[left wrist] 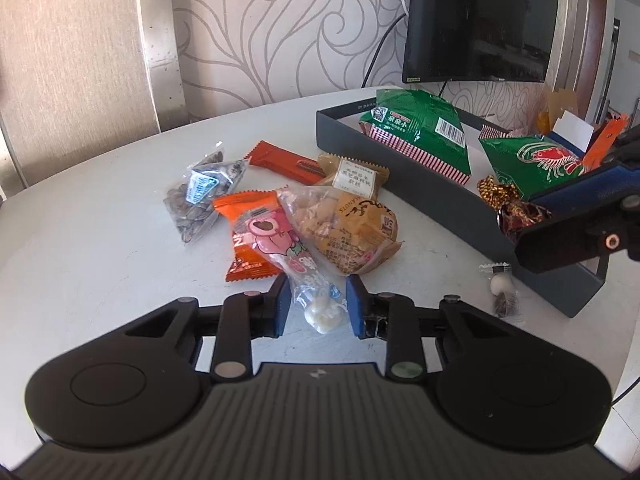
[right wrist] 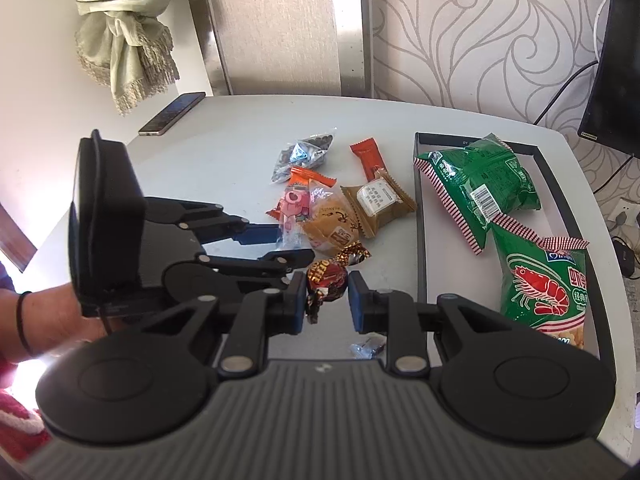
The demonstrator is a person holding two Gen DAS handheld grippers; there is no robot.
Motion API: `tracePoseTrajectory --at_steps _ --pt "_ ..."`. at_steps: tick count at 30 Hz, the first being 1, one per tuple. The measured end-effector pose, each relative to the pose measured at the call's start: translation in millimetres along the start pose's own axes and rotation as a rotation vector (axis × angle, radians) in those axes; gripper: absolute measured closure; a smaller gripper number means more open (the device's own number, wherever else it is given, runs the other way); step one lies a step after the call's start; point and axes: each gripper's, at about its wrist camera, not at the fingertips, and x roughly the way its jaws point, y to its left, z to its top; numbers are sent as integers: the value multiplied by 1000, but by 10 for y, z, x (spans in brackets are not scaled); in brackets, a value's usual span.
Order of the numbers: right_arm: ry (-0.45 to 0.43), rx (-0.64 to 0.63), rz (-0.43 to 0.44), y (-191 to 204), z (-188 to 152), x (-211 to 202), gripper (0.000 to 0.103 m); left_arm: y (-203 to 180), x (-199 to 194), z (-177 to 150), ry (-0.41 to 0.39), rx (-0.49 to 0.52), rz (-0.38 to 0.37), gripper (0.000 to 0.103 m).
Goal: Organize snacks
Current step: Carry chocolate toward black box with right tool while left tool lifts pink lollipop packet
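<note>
Left gripper (left wrist: 318,304) tight on pink candy packet (left wrist: 298,268) — right gripper (right wrist: 325,300) on foil-wrapped toffee (right wrist: 326,280).

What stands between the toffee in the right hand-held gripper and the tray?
Nothing visible. The right hand-held gripper holds the toffee up beside the tray's near wall. Beyond that wall the tray floor is bare; the two green chip bags lie further in.

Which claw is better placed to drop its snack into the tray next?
Right. The right claw already grips the foil candy close beside the tray; the left claw sits farther away.
</note>
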Motion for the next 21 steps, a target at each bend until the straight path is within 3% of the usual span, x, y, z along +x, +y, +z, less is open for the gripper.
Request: tracePoseTrajectory --at_steps 8,21 --pt "2 -8 20 78 26 67 78 131 -196 -47 -22 8 34 76" --pt "-23 -35 31 220 88 -35 78 257 -308 19 -41 38 92 78"
